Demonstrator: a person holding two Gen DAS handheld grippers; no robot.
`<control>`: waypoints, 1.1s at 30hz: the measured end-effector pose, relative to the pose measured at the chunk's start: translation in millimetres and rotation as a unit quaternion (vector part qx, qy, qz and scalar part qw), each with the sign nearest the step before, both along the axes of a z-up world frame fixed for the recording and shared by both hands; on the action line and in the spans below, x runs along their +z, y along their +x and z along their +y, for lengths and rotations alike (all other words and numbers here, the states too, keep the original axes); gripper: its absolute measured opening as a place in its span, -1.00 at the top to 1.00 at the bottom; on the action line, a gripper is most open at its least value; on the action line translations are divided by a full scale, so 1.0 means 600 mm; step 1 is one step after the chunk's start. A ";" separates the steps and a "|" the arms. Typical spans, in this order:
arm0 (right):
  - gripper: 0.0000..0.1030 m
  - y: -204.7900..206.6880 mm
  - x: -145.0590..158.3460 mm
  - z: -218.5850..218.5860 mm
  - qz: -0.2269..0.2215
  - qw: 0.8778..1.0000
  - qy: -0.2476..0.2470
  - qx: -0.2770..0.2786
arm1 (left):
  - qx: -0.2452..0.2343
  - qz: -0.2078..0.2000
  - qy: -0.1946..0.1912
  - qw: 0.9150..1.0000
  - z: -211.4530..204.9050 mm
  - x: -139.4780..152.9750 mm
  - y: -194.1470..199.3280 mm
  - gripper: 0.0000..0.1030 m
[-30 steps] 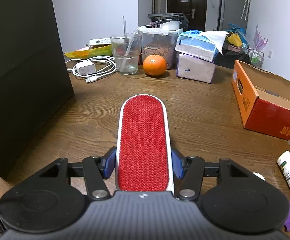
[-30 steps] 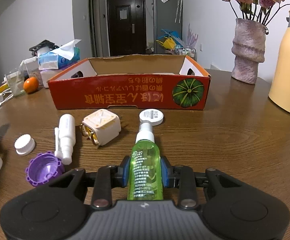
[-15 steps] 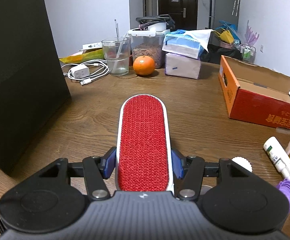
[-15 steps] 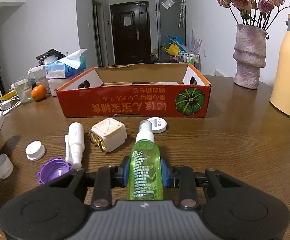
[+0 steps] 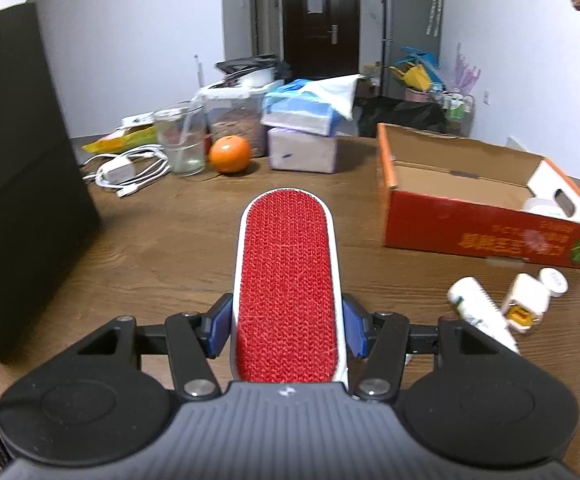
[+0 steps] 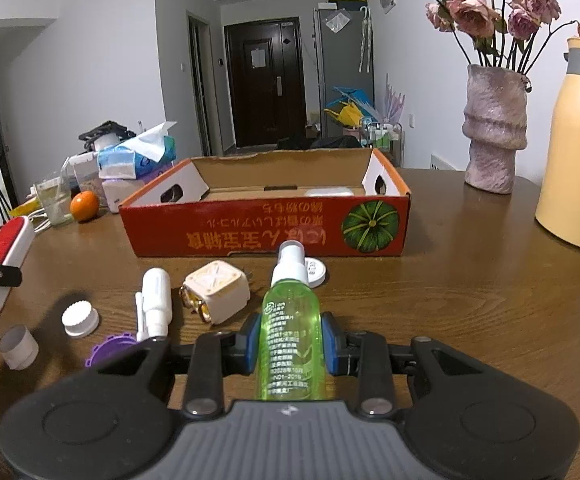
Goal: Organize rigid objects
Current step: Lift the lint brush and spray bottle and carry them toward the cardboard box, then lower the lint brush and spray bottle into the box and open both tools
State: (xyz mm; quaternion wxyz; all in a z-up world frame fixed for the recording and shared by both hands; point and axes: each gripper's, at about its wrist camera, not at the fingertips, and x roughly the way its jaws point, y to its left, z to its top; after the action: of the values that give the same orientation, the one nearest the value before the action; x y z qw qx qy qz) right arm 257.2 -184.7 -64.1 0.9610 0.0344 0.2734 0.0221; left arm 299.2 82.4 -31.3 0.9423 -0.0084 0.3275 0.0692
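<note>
Left tongs [image 5: 287, 330]: blue pads clamp both long edges of one lint brush [image 5: 287, 292], an oblong white-rimmed paddle with a red knit-textured face. It is carried above the tabletop [image 5: 161, 248], tip toward the far clutter.

Right tongs [image 6: 290, 344]: nearly closed, pads pressed on one green translucent spray bottle [image 6: 292, 332] with a white pump head and printed label. Bottle held off the tabletop, nozzle toward the box.

One cardboard box [image 6: 265, 216]: red-orange printed outside, plain brown inside, open top, cut-out handles in the white end flaps. A pale item lies inside; I cannot tell what.

Loose on the wood-grain tabletop, near side of the box:
- one white cylindrical spray bottle [image 6: 153, 300], on its side
- one cream square adapter [image 6: 215, 296] with metal prongs
- one round white flat lid [image 6: 316, 272], just beside the box wall
- one ribbed white cap [image 6: 79, 320]
- one small white tube cap [image 6: 17, 346]
- one purple scalloped lid [image 6: 109, 348], partly hidden

Far end: one orange [image 5: 229, 154], smooth and round; one clear glass [image 5: 179, 144].
</note>
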 end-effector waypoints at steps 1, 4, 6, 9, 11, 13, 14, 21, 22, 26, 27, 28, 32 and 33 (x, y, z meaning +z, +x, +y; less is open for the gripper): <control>0.42 -0.001 0.002 -0.003 -0.002 1.000 0.000 0.000 | -0.005 -0.001 0.000 1.000 -0.008 0.002 0.001 -0.10; 0.42 0.001 0.008 -0.010 -0.007 1.000 0.001 -0.002 | -0.019 -0.001 -0.001 1.000 -0.034 0.008 0.004 -0.10; 0.42 0.002 0.013 -0.013 -0.010 1.000 0.002 -0.002 | -0.028 -0.002 -0.002 1.000 -0.052 0.012 0.008 -0.10; 0.42 0.005 0.019 -0.016 -0.014 1.000 0.002 -0.001 | -0.040 -0.004 -0.003 0.999 -0.079 0.018 0.015 -0.11; 0.42 0.009 0.023 -0.016 -0.017 1.000 0.002 0.000 | -0.046 -0.004 -0.003 0.999 -0.094 0.022 0.022 -0.10; 0.42 0.014 0.027 -0.018 -0.019 1.000 0.002 0.001 | -0.051 -0.004 -0.005 0.999 -0.107 0.026 0.028 -0.11; 0.42 0.016 0.028 -0.018 -0.019 1.000 0.003 0.001 | -0.054 -0.004 -0.006 0.999 -0.114 0.027 0.032 -0.11; 0.42 0.040 0.034 -0.023 -0.019 1.000 0.006 0.002 | -0.063 -0.001 -0.014 0.998 -0.151 0.035 0.065 -0.11; 0.42 0.044 0.035 -0.024 -0.019 1.000 0.006 0.002 | -0.063 -0.001 -0.015 0.998 -0.155 0.035 0.070 -0.11; 0.42 0.064 0.041 -0.026 -0.022 1.000 0.005 0.001 | -0.063 0.000 -0.022 0.998 -0.166 0.036 0.087 -0.11; 0.42 0.068 0.042 -0.026 -0.023 1.000 0.006 0.001 | -0.064 0.000 -0.023 0.998 -0.169 0.036 0.091 -0.11; 0.42 0.072 0.044 -0.027 -0.024 1.000 0.006 0.001 | -0.064 -0.001 -0.024 0.998 -0.172 0.036 0.095 -0.11; 0.42 0.088 0.051 -0.027 -0.029 1.000 0.005 0.002 | -0.064 -0.003 -0.029 0.998 -0.180 0.038 0.112 -0.11; 0.42 0.093 0.053 -0.028 -0.031 1.000 0.004 0.002 | -0.063 -0.003 -0.030 0.998 -0.182 0.039 0.116 -0.11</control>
State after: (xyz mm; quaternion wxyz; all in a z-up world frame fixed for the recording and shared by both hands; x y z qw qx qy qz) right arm 313.1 -201.2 -32.3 0.9688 0.0376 0.2437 0.0261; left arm 368.6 -26.7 -7.6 0.9452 -0.0163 0.3261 -0.0005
